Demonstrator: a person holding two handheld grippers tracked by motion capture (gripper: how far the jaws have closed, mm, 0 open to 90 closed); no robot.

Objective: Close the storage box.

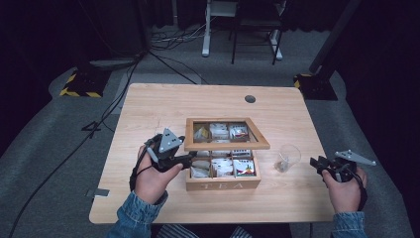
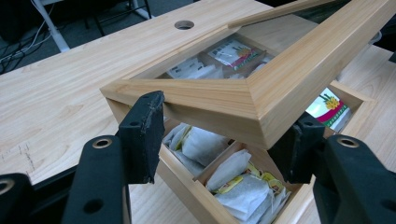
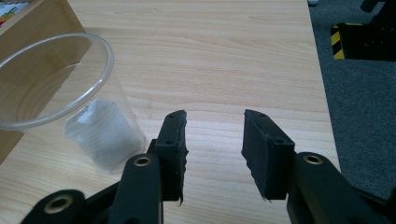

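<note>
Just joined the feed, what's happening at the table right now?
A person's left hand-held gripper straddles the front corner of the tea box's glass-paned lid, which is propped partly open above the tea box and its bags. The right hand-held gripper hangs open and empty over the table, beside a clear plastic cup that has a tea bag inside.

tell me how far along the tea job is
Done: a tea bag sits in the plastic cup beside the tea box. In hand: the left hand-held gripper holds a corner of the half-raised lid. The right hand-held gripper is open and empty over the table. Probably left: lowering the lid.
</note>
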